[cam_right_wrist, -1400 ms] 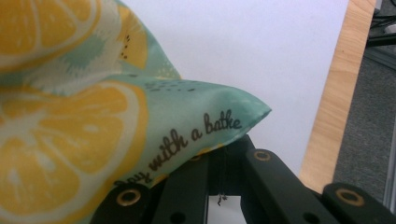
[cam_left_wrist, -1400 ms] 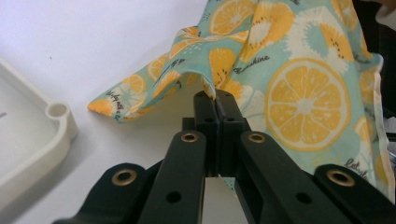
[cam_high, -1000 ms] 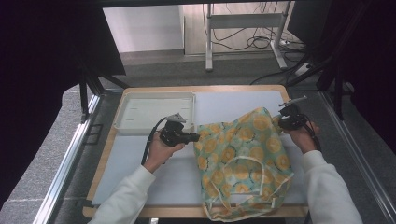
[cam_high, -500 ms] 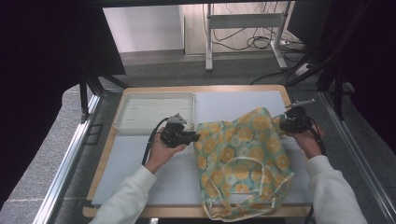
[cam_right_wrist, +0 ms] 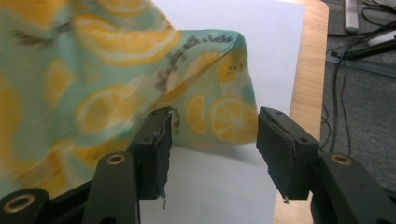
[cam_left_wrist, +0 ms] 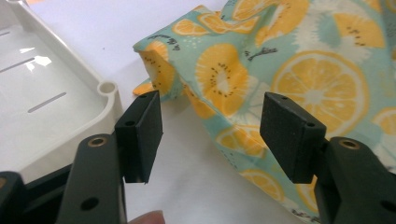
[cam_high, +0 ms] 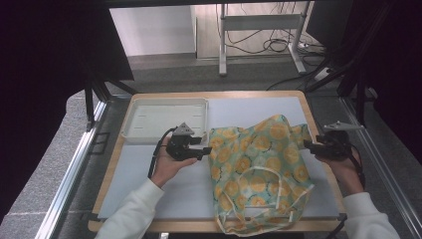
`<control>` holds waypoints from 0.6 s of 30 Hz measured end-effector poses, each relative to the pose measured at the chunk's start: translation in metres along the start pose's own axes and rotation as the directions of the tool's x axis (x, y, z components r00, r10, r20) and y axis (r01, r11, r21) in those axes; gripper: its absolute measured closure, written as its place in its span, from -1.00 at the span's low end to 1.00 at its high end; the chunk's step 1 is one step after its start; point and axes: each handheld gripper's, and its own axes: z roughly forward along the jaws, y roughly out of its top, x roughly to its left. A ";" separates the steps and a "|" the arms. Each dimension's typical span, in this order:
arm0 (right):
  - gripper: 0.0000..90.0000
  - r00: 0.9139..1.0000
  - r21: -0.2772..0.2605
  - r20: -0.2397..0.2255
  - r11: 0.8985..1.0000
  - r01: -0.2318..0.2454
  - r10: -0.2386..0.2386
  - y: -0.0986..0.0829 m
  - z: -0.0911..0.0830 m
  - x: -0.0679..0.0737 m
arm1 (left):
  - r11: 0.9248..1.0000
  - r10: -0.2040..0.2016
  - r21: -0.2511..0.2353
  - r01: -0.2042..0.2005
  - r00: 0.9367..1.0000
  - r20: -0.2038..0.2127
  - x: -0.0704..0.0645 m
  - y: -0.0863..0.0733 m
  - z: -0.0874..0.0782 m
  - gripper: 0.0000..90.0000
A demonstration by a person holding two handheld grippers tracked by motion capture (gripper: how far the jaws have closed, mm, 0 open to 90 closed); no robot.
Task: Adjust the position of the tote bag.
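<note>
The teal cloth bag printed with orange slices and trimmed with a white drawstring cord (cam_high: 259, 174) lies rumpled on the pale mat of the wooden table (cam_high: 259, 102), right of centre, its far part puffed up into a peak and its near end with the cord loops reaching the table's near edge. In the left gripper view a folded corner of the fabric (cam_left_wrist: 159, 65) stands just beyond the tips of the tongs, nothing between them. In the right gripper view the bag's right corner (cam_right_wrist: 224, 112) hangs just ahead of the gap, touching neither pad as far as one can tell.

The left tongs (cam_high: 205, 149) sit just beside the bag's left edge, jaws apart. The right tongs (cam_high: 307, 145) sit at its right edge, jaws likewise apart and holding nothing.

The step in hand looks like taking hold of the two far corners to spread or flatten the bag. The next move calls for each pair of tongs to ease forward until a corner lies between the pads, then close on the fabric, not the mat.

A shallow white plastic tray (cam_high: 134, 130) rests at the far left, apart from the bag.
</note>
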 end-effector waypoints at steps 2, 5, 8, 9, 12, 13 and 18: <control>0.00 1.000 -0.021 -0.009 1.000 -0.009 0.009 -0.006 -0.009 0.001 | 1.000 0.007 -0.004 -0.007 1.000 0.008 -0.004 -0.001 -0.003 -0.14; 0.00 1.000 -0.027 -0.028 1.000 -0.008 0.007 -0.011 -0.016 0.003 | 1.000 0.016 -0.003 -0.016 1.000 0.010 -0.007 -0.002 -0.004 -0.15; -0.01 0.998 -0.022 -0.067 1.000 0.003 -0.005 -0.019 -0.029 0.010 | 1.000 0.022 0.008 -0.022 1.000 0.021 -0.012 -0.004 -0.005 -0.17; -0.01 0.997 -0.022 -0.078 1.000 0.009 -0.010 -0.021 -0.032 0.011 | 1.000 0.021 0.010 -0.021 1.000 0.021 -0.014 -0.005 -0.005 -0.18; -0.04 0.994 -0.035 -0.104 0.999 0.017 -0.020 -0.027 -0.040 0.017 | 0.999 0.034 0.011 -0.035 0.999 0.020 -0.018 -0.005 -0.006 -0.19; -0.06 0.994 -0.041 -0.110 0.999 0.020 -0.025 -0.029 -0.042 0.019 | 0.999 0.037 0.010 -0.037 0.999 0.021 -0.019 -0.005 -0.007 -0.19; -0.11 0.990 -0.039 -0.135 0.998 0.044 -0.049 -0.036 -0.049 0.029 | 0.999 0.034 0.002 -0.034 0.999 0.018 -0.024 -0.006 -0.006 -0.22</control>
